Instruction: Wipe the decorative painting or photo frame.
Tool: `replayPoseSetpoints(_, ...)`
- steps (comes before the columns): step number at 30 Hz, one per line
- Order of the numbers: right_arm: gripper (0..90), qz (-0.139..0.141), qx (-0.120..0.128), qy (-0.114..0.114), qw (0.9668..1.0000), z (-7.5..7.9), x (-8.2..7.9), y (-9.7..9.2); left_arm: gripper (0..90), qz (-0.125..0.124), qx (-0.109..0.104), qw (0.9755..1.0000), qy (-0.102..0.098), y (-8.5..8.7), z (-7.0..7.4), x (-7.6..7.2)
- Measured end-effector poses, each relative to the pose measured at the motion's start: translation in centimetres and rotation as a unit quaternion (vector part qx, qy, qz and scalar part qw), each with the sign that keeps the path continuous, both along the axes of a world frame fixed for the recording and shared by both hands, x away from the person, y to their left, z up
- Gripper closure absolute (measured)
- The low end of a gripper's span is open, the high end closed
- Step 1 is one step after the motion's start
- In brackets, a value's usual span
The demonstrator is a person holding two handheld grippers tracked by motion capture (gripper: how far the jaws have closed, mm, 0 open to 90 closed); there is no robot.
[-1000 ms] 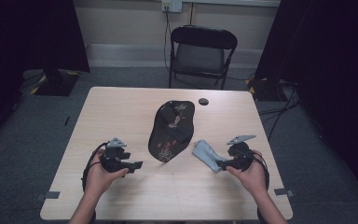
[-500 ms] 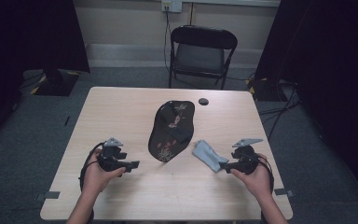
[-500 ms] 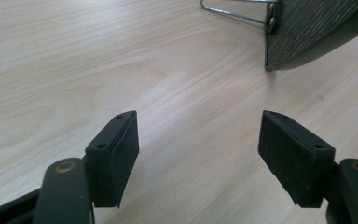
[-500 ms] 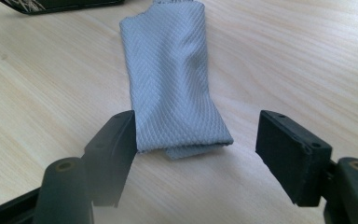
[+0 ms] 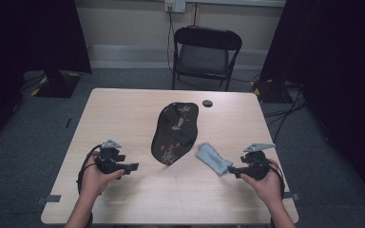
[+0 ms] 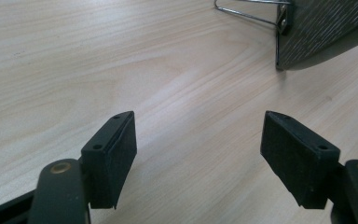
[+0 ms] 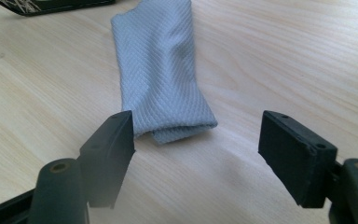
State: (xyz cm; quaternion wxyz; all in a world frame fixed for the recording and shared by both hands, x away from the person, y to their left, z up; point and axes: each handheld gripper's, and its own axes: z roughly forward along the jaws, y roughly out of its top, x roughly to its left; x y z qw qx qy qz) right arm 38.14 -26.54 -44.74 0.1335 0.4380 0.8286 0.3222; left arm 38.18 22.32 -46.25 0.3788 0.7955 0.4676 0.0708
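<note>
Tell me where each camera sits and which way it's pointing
High view: above the person's side, facing forward and down on the table; both hands show.
Left gripper view: on the left gripper, looking along open jaws.
Right gripper view: on the right gripper, facing the grey cloth.
Shared: cloth, high and right gripper views.

Pale wood-grain table (image 5: 123,114), smooth and matt. Grey cloth (image 7: 161,65) at upper centre, finely woven in a diamond texture. Glossy black lacquered tray (image 5: 175,133). Matt black gripper pads (image 7: 112,149).
</note>
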Motion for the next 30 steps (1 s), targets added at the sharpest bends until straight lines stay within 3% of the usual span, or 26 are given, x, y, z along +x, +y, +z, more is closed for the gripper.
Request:
replayPoseSetpoints(10,22.7,-0.006,0.01,0.004,0.9999,-0.8,-0.5,-1.2,25.3,0.005,-0.005,1.0,0.005,0.7,-0.2,0.0)
replayPoseSetpoints(22,17.0,-0.013,0.021,-0.001,0.9997,-1.7,-1.1,-2.4,24.0,0.001,0.01,0.9999,0.009,1.7,-0.6,0.0)
replayPoseSetpoints(30,16.0,-0.014,0.029,-0.002,0.9995,-2.1,-1.5,-3.4,23.4,0.012,0.019,0.9997,0.012,2.6,-0.7,-0.1)
